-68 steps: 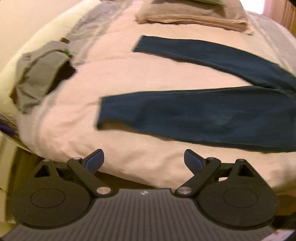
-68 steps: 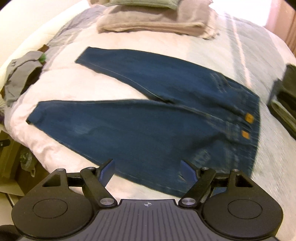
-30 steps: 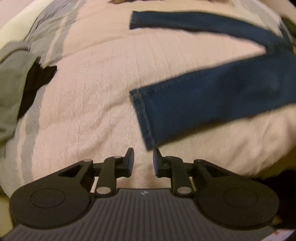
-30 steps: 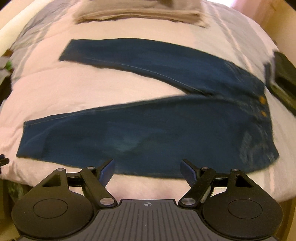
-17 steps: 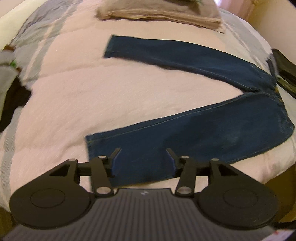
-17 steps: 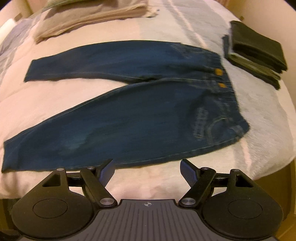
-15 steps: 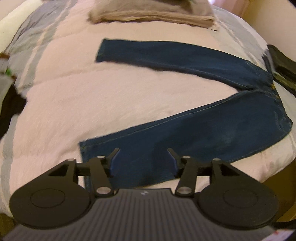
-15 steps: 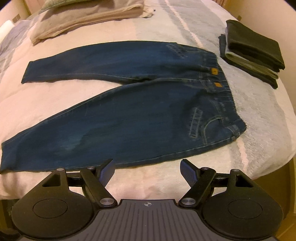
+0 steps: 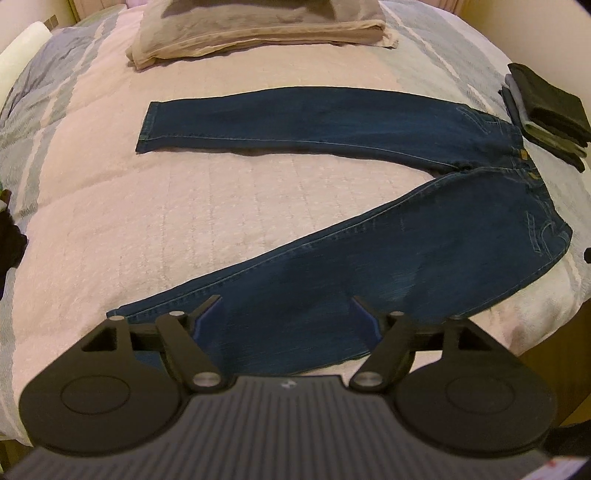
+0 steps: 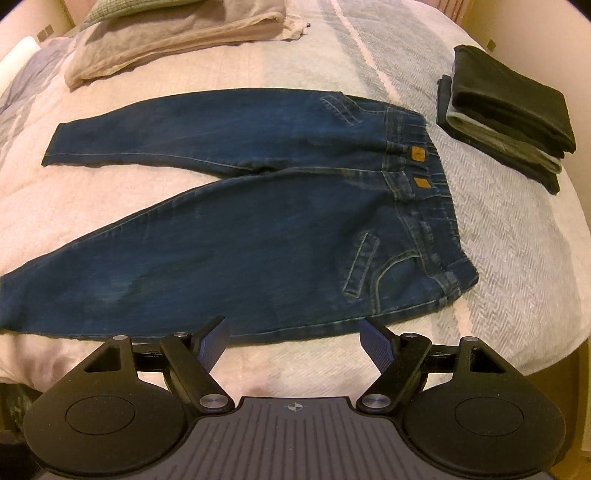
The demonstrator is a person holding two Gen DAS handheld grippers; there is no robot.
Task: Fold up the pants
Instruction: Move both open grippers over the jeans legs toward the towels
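**Jeans spread flat, both grippers free above the near leg**

Since a second ago the left gripper (image 9: pixel 284 317) has let go of the near cuff and pulled back, so the whole pair of jeans (image 9: pixel 369 266) now shows in its view instead of just the hem. Its jaws are opening, with nothing clamped between them; the near leg only lies below the gap. The right gripper (image 10: pixel 293 341) hangs over the bare bedspread (image 10: pixel 295 365) just short of the near leg's edge, its jaws spread wide and empty.

Beyond the fingers, the jeans lie flat on the bed in a V: the near leg (image 10: pixel 184 266) runs off to the left, the far leg (image 10: pixel 184 133) lies apart from it, and both meet at the waistband (image 10: pixel 417 162) on the right. Further back sit folded beige bedding (image 9: pixel 258 33) and, near the waistband, a stack of dark folded clothes (image 10: pixel 509 110).

The step in hand looks like bringing one leg over the other. To do it well, one gripper should pinch the near cuff and the other the near hip corner, lifting both together and laying the leg edge to edge on the far one, keeping the denim taut so that no crease forms at the crotch.
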